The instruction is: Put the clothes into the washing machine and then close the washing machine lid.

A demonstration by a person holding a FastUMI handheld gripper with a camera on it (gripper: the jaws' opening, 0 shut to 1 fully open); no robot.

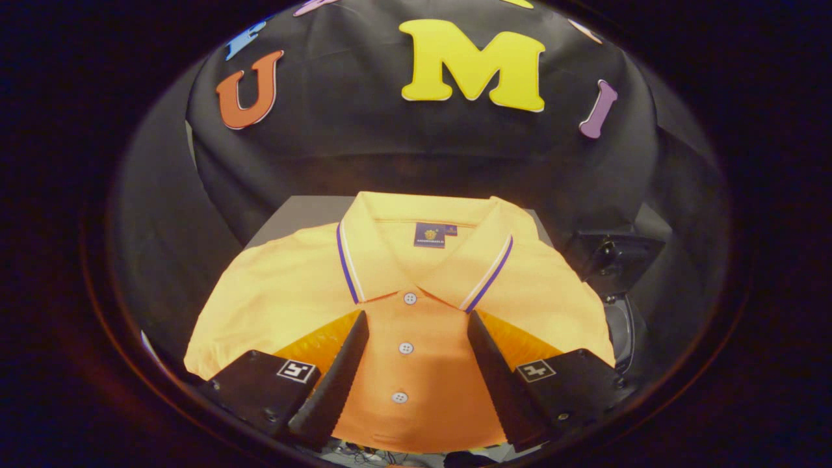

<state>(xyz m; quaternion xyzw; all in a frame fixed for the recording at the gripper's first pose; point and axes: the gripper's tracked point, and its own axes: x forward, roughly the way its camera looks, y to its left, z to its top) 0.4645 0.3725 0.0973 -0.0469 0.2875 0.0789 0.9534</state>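
Gripper point(416, 322) is hovering over a folded orange polo shirt point(273, 305), fingers spread wide apart, nothing pinched between them. The shirt's button placket is showing in the gap between the fingers, with three white buttons point(405, 348) running in a line down the middle. The fingertips are sitting just below the collar point(364, 253) points, one on each side of the placket; cannot tell whether the fingers are touching the cloth or hanging just above it. The collar is lying flat and open just ahead of the fingers, edged with thin purple and white stripes, and a small dark label point(430, 234) is sitting inside the neck. The shirt is lying spread on a grey surface point(305, 213), its shoulders reaching out past both fingers, and the grey top is peeking out behind the collar on either side. Beyond the shirt the black cloth wall point(364, 130) is hanging. To the right of the shirt, close by its shoulder, a dark boxy device point(614, 257) is standing, with a rounded dark shape point(621, 331) under it; too dim to make out what it is. Below the shirt's hem, near the finger bases, a tangle of cables point(364, 452) is showing.
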